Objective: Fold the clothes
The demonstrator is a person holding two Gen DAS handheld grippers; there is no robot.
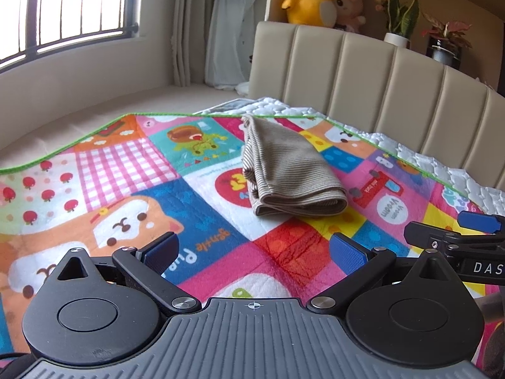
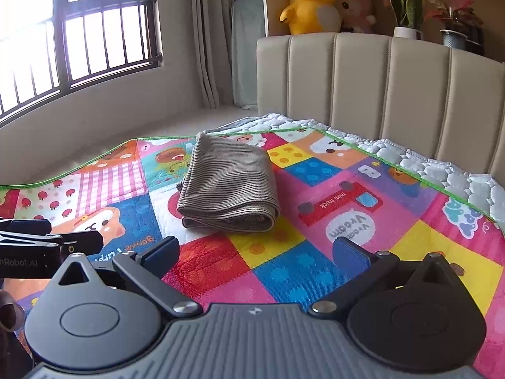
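A brown striped garment [image 1: 288, 169] lies folded into a compact bundle on the colourful cartoon play mat [image 1: 132, 170]; it also shows in the right wrist view [image 2: 228, 186]. My left gripper [image 1: 254, 251] is open and empty, held above the mat a little short of the bundle. My right gripper [image 2: 255, 254] is open and empty, also short of the bundle. The right gripper shows at the right edge of the left wrist view [image 1: 473, 240]. The left gripper's body shows at the left edge of the right wrist view [image 2: 47, 246].
The mat [image 2: 315, 252] covers a white quilted mattress [image 2: 442, 170] with a beige padded headboard [image 2: 378, 88] behind. A yellow duck plush [image 2: 311, 3], a pink plush and potted plants sit on the shelf above. A barred window [image 2: 79, 38] is at the left.
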